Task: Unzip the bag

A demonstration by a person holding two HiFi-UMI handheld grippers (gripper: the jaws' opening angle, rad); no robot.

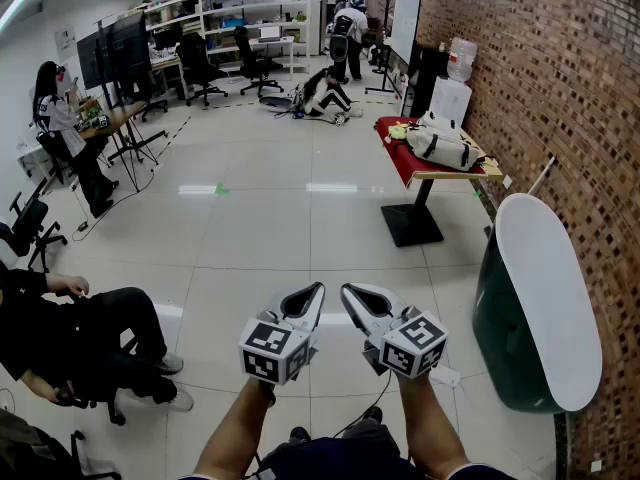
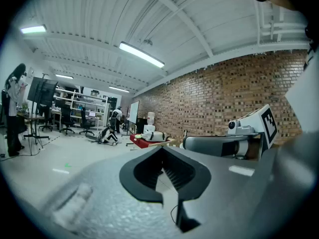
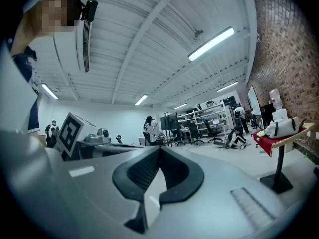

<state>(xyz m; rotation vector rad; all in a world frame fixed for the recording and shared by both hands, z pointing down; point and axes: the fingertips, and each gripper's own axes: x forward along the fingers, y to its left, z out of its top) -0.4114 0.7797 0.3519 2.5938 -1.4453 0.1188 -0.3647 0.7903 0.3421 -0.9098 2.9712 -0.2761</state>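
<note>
Left gripper (image 1: 316, 290) and right gripper (image 1: 346, 291) jaws are closed and empty; reaching the bag (image 1: 440, 146) on the desk (image 1: 396, 156) at 1 o'clock unopened, they would likely shove it.

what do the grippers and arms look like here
Both the left gripper and right gripper have light grey, pointed shells with black ribbed pads inside the jaws. Each carries a white cube printed with black square markers. A thin dark cable runs below them. The forearms are bare; a dark sleeve with a pale edge shows at the right elbow.
</note>
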